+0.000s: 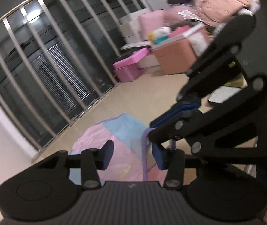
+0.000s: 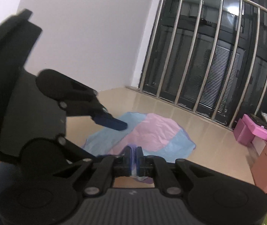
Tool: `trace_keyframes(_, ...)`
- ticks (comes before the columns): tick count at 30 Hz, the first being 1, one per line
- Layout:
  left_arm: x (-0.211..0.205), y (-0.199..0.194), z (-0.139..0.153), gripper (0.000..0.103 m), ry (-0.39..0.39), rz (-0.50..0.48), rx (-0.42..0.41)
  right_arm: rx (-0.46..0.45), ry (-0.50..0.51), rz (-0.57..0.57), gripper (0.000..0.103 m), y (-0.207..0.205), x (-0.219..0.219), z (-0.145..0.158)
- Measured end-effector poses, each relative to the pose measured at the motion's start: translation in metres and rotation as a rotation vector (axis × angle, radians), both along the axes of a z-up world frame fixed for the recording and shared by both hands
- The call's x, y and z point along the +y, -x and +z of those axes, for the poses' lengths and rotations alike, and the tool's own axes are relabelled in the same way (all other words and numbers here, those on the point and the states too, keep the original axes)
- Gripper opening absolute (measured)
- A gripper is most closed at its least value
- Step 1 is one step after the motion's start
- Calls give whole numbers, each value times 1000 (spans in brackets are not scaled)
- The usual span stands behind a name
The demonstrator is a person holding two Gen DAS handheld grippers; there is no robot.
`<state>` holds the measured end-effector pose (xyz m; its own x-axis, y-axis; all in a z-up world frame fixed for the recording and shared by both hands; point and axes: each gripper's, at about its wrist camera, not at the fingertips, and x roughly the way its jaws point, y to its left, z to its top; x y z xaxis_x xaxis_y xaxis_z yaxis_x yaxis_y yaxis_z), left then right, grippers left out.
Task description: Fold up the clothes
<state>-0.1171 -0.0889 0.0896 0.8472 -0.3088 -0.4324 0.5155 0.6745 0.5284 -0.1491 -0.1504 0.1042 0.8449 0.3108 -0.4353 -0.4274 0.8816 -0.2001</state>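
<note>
Pinching garment [image 2: 148,131] right gripper [image 2: 133,159] | left gripper [image 1: 132,154] agape | beige floor [image 2: 199,131] | railing [image 2: 218,56]

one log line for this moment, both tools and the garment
left tool: open, over garment | right tool: shut on purple edge | pink-and-blue garment: mostly on floor, edge lifted

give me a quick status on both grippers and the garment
Left gripper open, empty. Right gripper shut on purple edge of pink-and-blue garment; the rest is on the floor. Nothing in the way.
</note>
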Motion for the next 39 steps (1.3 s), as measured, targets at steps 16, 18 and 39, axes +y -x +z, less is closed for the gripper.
trace_keyframes(16,87,-75,43,2,615,382,320,155,-334,-130,59,-2,8,-37)
trace_keyframes(18,89,-75,44,2,623,402,336,153,-390,-139,59,-8,24,-39)
trace_keyframes(39,164,-37,-18,10,603,640,424,-86,-70,-363,7,-39,-9,-19)
